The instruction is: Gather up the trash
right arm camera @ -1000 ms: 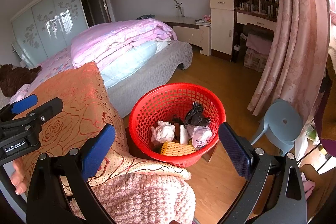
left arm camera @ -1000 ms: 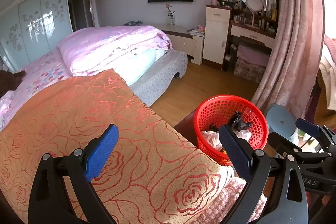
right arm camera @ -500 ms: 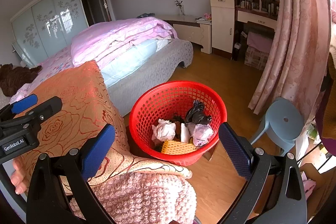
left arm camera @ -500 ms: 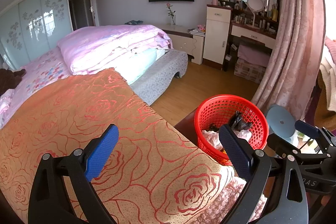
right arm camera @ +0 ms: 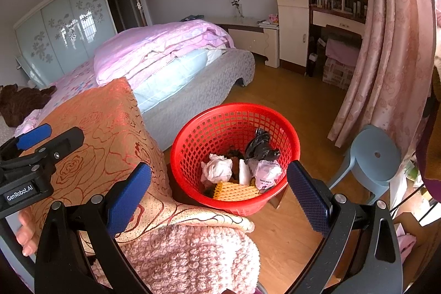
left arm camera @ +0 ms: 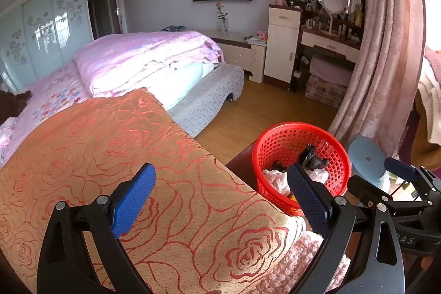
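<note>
Apparently between pickups: both the left tool (left arm camera: 220,200) and right tool (right arm camera: 220,192) hang spread apart and empty. The red trash basket (right arm camera: 193,139) sits beside the bed, holding crumpled tissue (right arm camera: 216,170) and a black bag (right arm camera: 260,146). Next comes finding loose trash.

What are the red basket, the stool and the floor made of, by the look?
Red basket: moulded plastic, glossy, with a regular grid of holes in its wall.
Stool: grey-blue plastic, matt and smooth, seemingly one moulded piece with a hole in the seat.
Floor: wood or wood-look laminate, with warm plank lines and a slight sheen; which one is unclear.
</note>
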